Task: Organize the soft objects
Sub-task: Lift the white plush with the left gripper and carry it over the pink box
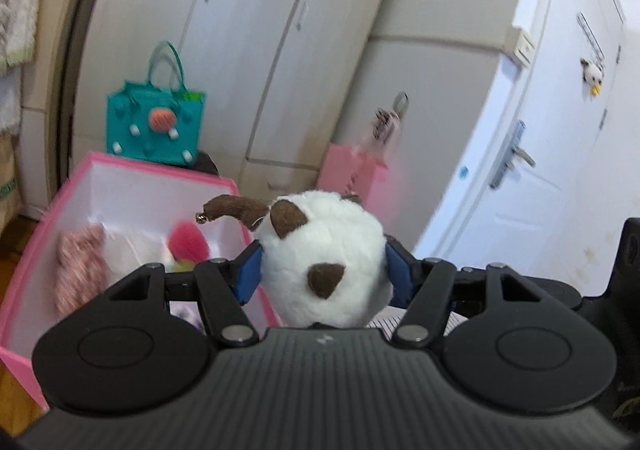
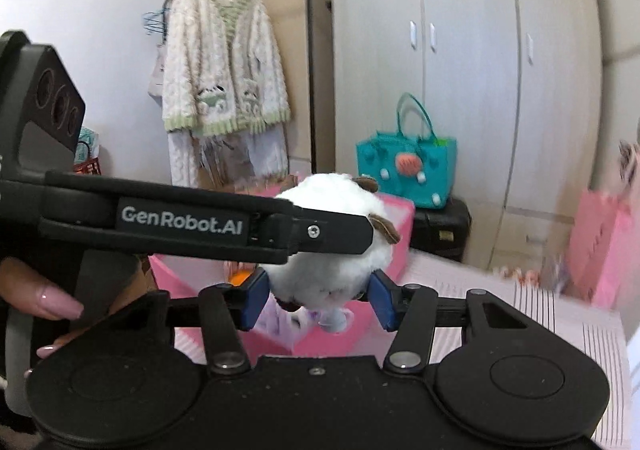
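White plush toy (image 1: pixel 324 262) pinched by left gripper (image 1: pixel 322 270).

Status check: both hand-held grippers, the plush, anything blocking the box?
Left hand-held gripper shut on white plush. Right hand-held gripper flanks it, grip unclear. Plush above pink box, already holding soft items. Nothing blocking.

Bright even daylight, motion blur, fisheye-warped edges.

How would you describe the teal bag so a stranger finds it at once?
Look at the tall pale wardrobe. In front of its doors, behind the pink box, stands the teal bag. It alone has looped handles and an orange patch on its front.
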`<state>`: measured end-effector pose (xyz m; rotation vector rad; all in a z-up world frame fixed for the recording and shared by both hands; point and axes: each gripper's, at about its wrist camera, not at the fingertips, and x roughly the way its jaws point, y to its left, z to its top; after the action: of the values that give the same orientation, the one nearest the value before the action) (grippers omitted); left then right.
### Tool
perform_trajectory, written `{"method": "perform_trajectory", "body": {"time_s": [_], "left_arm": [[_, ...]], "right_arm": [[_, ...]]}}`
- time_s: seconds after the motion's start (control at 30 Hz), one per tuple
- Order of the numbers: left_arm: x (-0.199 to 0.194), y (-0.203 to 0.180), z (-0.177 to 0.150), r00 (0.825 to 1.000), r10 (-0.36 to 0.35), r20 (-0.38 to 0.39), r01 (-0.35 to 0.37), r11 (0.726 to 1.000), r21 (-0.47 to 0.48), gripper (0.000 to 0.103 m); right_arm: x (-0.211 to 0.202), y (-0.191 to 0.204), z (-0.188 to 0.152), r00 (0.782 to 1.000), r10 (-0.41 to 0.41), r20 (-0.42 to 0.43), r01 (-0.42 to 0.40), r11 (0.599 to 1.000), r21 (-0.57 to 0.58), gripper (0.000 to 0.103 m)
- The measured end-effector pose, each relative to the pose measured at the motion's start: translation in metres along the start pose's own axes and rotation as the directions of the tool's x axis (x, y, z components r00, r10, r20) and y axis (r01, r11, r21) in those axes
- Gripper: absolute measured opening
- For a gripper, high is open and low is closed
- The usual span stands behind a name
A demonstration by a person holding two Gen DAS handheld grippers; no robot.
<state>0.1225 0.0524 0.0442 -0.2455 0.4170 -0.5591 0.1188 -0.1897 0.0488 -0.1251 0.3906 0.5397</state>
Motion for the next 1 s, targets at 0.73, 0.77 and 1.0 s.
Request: {"method": "perform_trajectory", "body": {"time_s": [0.73, 0.77, 1.0], "left_arm": [[0.094, 0.107, 0.033, 0.978, 0.189, -0.092, -0.2, 0.972, -0.122, 0.063], [0.096, 0.109, 0.034, 0.975, 0.2, -0.098, -0.211, 0.969, -0.125, 0.063], [0.098, 0.112, 0.039, 0.963, 0.234, -0.132, -0.25, 0.961, -0.116, 0.065]], "right_arm": [[0.148, -0.029, 0.02, 0.988, 0.106, -0.108, -0.107, 0.994, 0.003, 0.059], [0.151, -0.031, 0.02, 0.987, 0.116, -0.11, -0.116, 0.993, 0.011, 0.059], [0.159, -0.031, 0.022, 0.983, 0.145, -0.117, -0.144, 0.989, 0.015, 0.06]]}}
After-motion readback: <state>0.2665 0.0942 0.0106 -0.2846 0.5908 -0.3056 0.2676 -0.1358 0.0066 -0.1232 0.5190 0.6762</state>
